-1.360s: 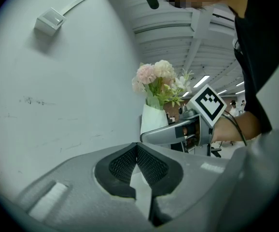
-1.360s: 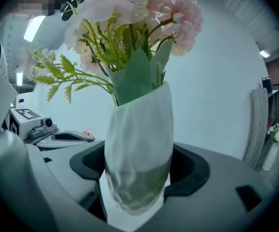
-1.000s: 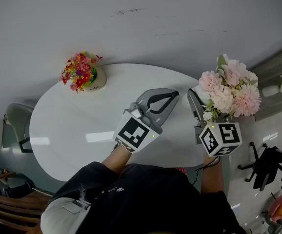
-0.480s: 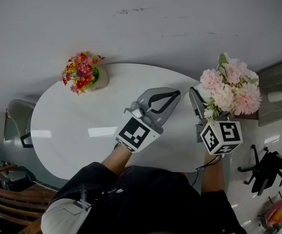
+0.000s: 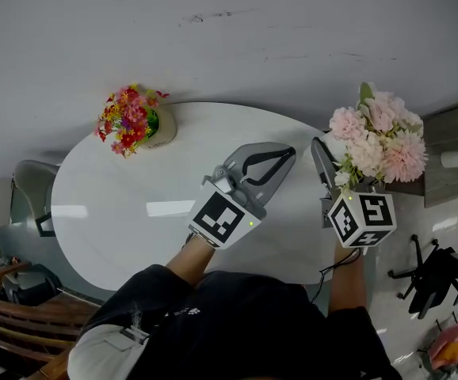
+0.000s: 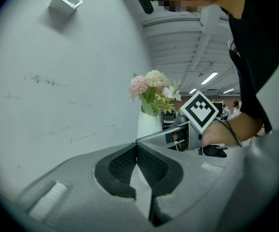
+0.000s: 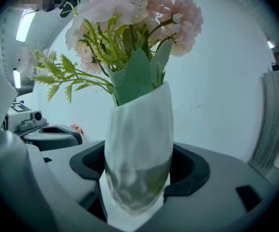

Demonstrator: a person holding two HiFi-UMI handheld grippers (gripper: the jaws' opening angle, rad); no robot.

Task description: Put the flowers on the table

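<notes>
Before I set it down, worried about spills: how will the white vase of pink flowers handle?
Probably top-heavy: the pink flowers spread wider than the narrow white vase, so it may tip. Its smooth tapered wall looks slippery, possibly fragile.

Flowers (image 5: 378,133): pale pink and cream blooms with green leaves and thin sprigs, bunched upright in a vase; in the head view they stand over the table's right end.
Vase (image 7: 138,144): white, egg-shaped, narrowing toward the foot, with a faintly dimpled surface; upright.
Hold: the right gripper (image 7: 138,178) has its jaws closed against the vase's lower body, one dark pad on each side.
Foot: it shows against the white tabletop between the jaws; whether it touches the top cannot be told.
Table (image 5: 126,212): white, oval, with a glossy top that reflects the ceiling lights.
</notes>
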